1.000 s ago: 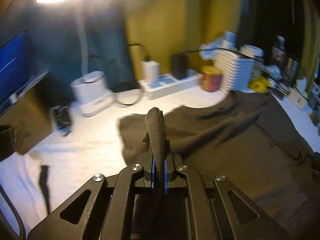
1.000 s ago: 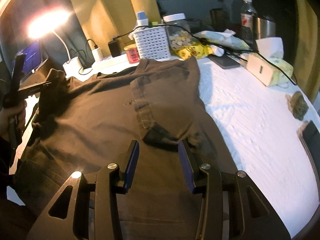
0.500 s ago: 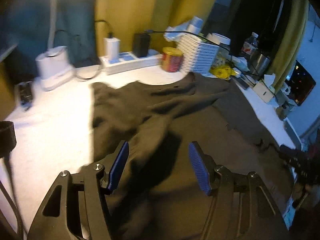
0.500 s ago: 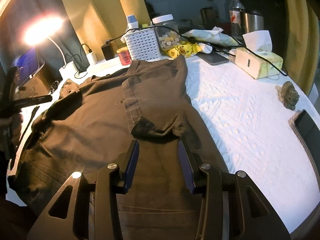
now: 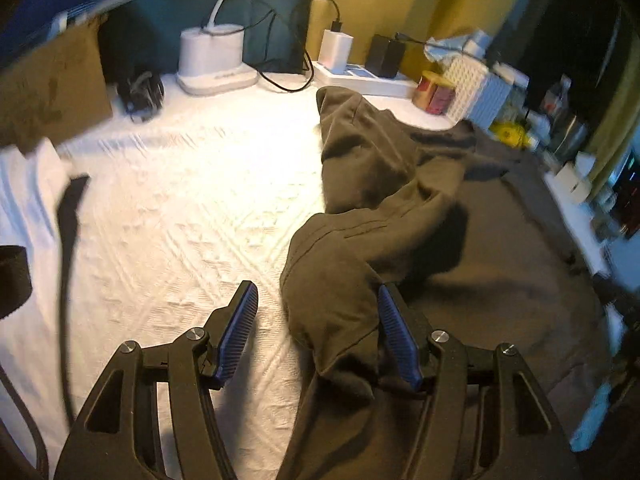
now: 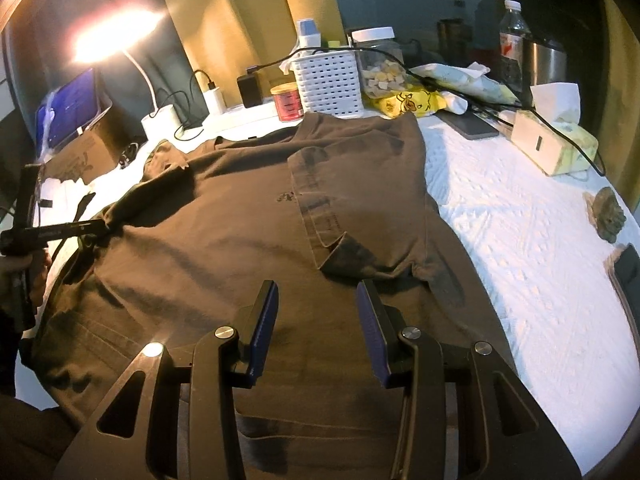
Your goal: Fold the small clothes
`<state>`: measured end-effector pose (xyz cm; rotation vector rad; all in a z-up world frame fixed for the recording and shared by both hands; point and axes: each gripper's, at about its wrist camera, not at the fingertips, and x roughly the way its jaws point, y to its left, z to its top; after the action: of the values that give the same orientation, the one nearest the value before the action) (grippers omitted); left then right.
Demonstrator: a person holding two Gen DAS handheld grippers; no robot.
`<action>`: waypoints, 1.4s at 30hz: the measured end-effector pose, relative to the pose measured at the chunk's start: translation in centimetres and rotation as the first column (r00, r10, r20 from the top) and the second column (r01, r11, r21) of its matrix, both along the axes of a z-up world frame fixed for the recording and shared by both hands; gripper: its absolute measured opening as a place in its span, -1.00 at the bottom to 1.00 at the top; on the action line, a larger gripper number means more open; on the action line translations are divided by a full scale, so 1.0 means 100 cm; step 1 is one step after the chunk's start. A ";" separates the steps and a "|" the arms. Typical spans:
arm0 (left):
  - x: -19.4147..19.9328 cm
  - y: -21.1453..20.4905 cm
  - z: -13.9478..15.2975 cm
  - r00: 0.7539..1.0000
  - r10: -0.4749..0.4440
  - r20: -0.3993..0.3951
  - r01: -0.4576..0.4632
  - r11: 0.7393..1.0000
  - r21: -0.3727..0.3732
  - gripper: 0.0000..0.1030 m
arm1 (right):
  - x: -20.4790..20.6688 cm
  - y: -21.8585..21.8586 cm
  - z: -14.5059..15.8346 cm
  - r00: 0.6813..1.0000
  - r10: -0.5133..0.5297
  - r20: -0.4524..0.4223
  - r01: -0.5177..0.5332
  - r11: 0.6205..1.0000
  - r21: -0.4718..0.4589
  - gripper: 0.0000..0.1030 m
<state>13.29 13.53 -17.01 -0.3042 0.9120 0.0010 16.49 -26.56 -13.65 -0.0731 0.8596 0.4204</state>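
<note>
White basket and red can border dark shirt, collar toward them; left tool and right tool open, empty

matt brown cloth shirt (creased), quilted white tablecloth

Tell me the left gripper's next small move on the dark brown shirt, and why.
Probably close the left gripper on the bunched sleeve fold of the dark brown shirt: its jaws stand open astride that cloth, nothing pinched, and this side lies crumpled on the white textured tablecloth, not folded flat.
</note>
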 end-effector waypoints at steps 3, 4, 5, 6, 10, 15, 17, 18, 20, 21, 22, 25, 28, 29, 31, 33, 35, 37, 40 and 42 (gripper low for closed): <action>0.002 0.005 -0.005 0.999 -0.017 0.038 0.021 0.995 -0.099 0.03 | -0.001 0.000 0.002 1.000 -0.005 0.003 0.005 1.000 -0.006 -0.16; 0.004 0.001 -0.004 0.999 -0.029 0.041 0.033 0.995 -0.097 -0.43 | -0.002 0.000 0.003 1.000 -0.008 0.005 0.008 1.000 -0.008 -0.16; 0.004 -0.005 -0.003 0.998 -0.053 0.045 0.056 0.995 -0.087 -0.60 | -0.003 0.000 0.004 1.000 -0.009 0.007 0.009 1.000 -0.010 -0.16; 0.004 -0.011 0.001 0.996 -0.064 0.057 0.068 0.995 -0.069 -0.69 | -0.004 -0.001 0.005 1.000 -0.010 0.008 0.010 1.000 -0.010 -0.16; -0.006 -0.043 0.020 0.981 -0.160 0.112 0.154 0.986 0.063 -0.75 | -0.006 -0.001 0.006 1.000 -0.013 0.009 0.013 1.000 -0.011 -0.16; -0.015 -0.090 0.024 0.939 -0.336 0.076 0.316 0.927 0.200 -0.75 | -0.010 -0.001 0.007 1.000 -0.005 0.008 0.006 1.000 -0.007 -0.16; -0.016 -0.100 0.018 0.927 -0.372 0.034 0.355 0.905 0.235 -0.73 | -0.011 -0.001 0.005 1.000 -0.003 0.002 0.003 1.000 -0.008 -0.16; -0.017 -0.105 0.014 0.922 -0.386 0.008 0.372 0.894 0.249 -0.70 | -0.012 -0.001 0.004 1.000 -0.003 -0.001 0.003 1.000 -0.009 -0.16; -0.017 -0.107 0.011 0.923 -0.384 -0.009 0.371 0.886 0.278 -0.40 | -0.012 -0.003 0.003 1.000 -0.006 -0.004 0.006 1.000 -0.007 -0.16; -0.016 -0.107 0.012 0.927 -0.376 -0.002 0.362 0.891 0.272 -0.16 | -0.012 -0.004 0.003 1.000 -0.007 -0.005 0.007 1.000 -0.005 -0.16; -0.015 -0.104 0.015 0.930 -0.367 0.014 0.352 0.901 0.252 -0.05 | -0.012 -0.004 0.004 1.000 -0.008 -0.004 0.008 1.000 -0.004 -0.16; -0.007 -0.096 0.021 0.940 -0.336 0.060 0.320 0.929 0.188 -0.04 | -0.012 -0.006 0.005 1.000 -0.009 0.000 0.009 1.000 0.003 -0.16; 0.006 -0.091 0.018 0.952 -0.299 0.063 0.287 0.945 0.155 -0.04 | -0.012 -0.009 0.004 1.000 -0.012 0.001 0.012 1.000 0.010 -0.16; 0.009 -0.093 0.017 0.956 -0.288 0.056 0.278 0.950 0.145 -0.04 | -0.013 -0.010 0.004 1.000 -0.015 0.001 0.015 1.000 0.011 -0.16; 0.016 -0.095 0.013 0.955 -0.292 0.041 0.288 0.953 0.089 -0.04 | -0.013 -0.015 0.004 1.000 -0.022 -0.001 0.022 1.000 0.014 -0.16; 0.014 -0.105 0.013 0.944 -0.326 0.043 0.323 0.944 0.067 -0.04 | -0.013 -0.020 0.003 0.999 -0.034 -0.002 0.034 0.999 0.017 -0.16; 0.011 -0.121 0.014 0.929 -0.369 0.039 0.365 0.927 0.084 -0.03 | -0.012 -0.026 0.002 0.999 -0.048 -0.005 0.048 0.999 0.019 -0.16; 0.011 -0.136 0.014 0.911 -0.411 0.024 0.407 0.909 0.094 -0.03 | -0.011 -0.031 0.000 0.998 -0.059 -0.009 0.059 0.998 0.018 -0.16; 0.007 -0.156 0.020 0.887 -0.461 0.033 0.451 0.879 0.153 -0.03 | -0.009 -0.036 -0.001 0.998 -0.067 -0.013 0.067 0.998 0.020 -0.16; 0.007 -0.161 0.027 0.894 -0.444 0.052 0.423 0.878 0.222 -0.03 | -0.007 -0.037 -0.002 0.998 -0.067 -0.014 0.068 0.997 0.022 -0.16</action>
<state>13.95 -2.60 -14.31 0.0997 0.8545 -0.3325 15.75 -30.26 -13.88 -0.0202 0.8675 0.3677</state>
